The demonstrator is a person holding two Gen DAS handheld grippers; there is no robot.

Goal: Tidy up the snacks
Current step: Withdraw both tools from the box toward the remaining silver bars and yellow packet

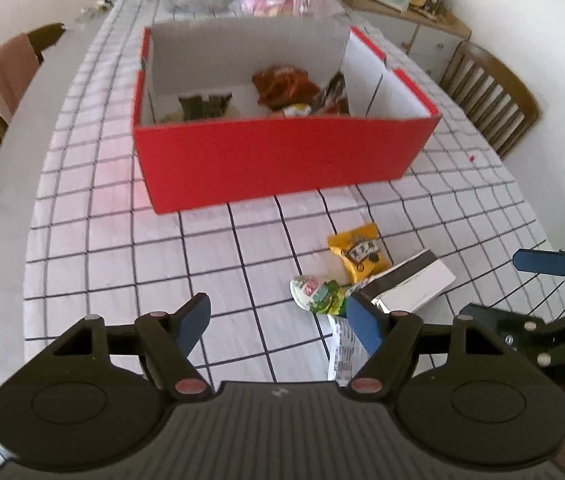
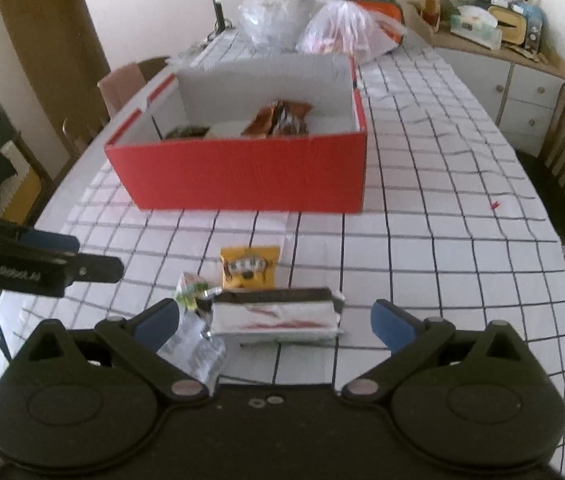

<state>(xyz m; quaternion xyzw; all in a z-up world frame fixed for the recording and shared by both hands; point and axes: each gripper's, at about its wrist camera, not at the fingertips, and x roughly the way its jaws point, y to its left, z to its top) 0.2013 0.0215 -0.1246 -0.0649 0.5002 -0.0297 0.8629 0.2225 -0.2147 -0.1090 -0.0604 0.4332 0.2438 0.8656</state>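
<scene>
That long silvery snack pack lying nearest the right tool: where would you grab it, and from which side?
Probably across its short width, near the middle, coming down from above and the near side. The silver pack lies flat and crosswise on the table, wider than the open right tool, so gripping end to end looks unlikely.

clear: tablecloth (image 2: 442, 240) right | blocked ahead: red box (image 2: 242, 172)

We see a red cardboard box (image 1: 282, 160) with a white inside, a yellow snack packet (image 2: 249, 267), and a white tablecloth (image 1: 162, 248) gridded in black.
</scene>
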